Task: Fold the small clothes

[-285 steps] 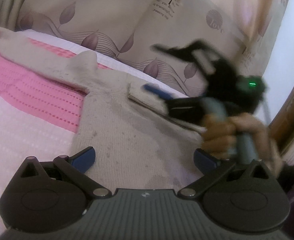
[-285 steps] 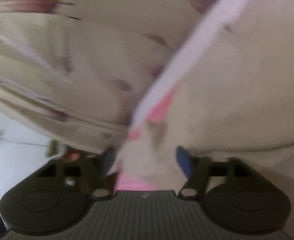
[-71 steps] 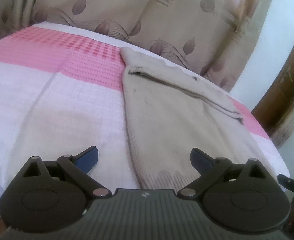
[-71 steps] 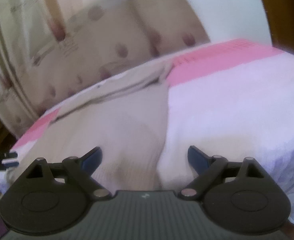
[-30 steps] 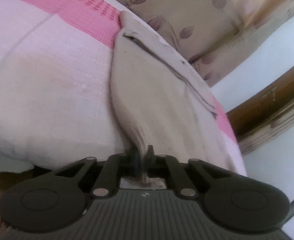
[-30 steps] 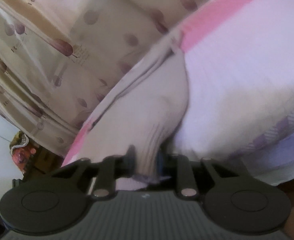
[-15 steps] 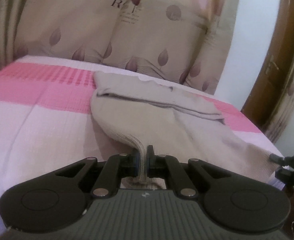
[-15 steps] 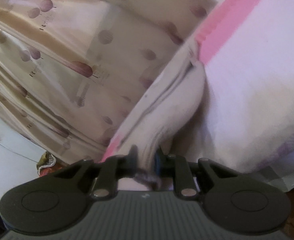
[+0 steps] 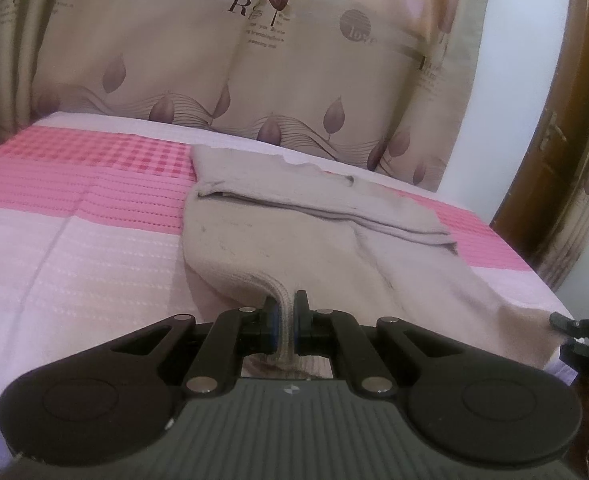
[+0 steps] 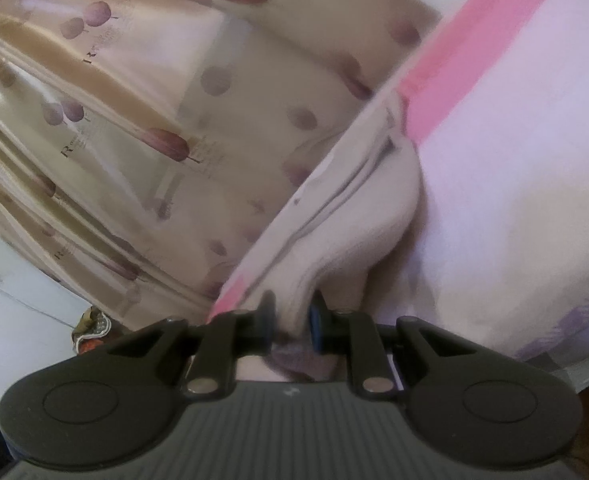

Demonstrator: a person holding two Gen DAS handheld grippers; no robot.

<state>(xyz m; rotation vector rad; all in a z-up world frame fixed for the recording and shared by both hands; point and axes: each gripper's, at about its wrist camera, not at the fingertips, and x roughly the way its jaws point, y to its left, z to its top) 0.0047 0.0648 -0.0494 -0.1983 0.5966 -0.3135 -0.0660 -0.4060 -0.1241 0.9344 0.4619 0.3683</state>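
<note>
Beige knit sweater (image 9: 294,236) lies on the bed (image 9: 74,248), sleeves already folded across near the curtain (image 9: 198,64). Each hand-held gripper, left (image 9: 285,312) and right (image 10: 290,316), is clamped on a corner of its near hem, raised off the bed. Judging by this, the bottom-up fold is starting; next, both corners should travel together toward the collar, kept level. A wooden door (image 9: 566,152) stands right of the bed.

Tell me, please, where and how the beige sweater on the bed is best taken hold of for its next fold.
Probably the ribbed hem, one near corner each, coming in low from the bed's near edge. The beige sweater lies flat with its sleeves folded across the far end; the left gripper and right gripper are each shut on that hem.
</note>
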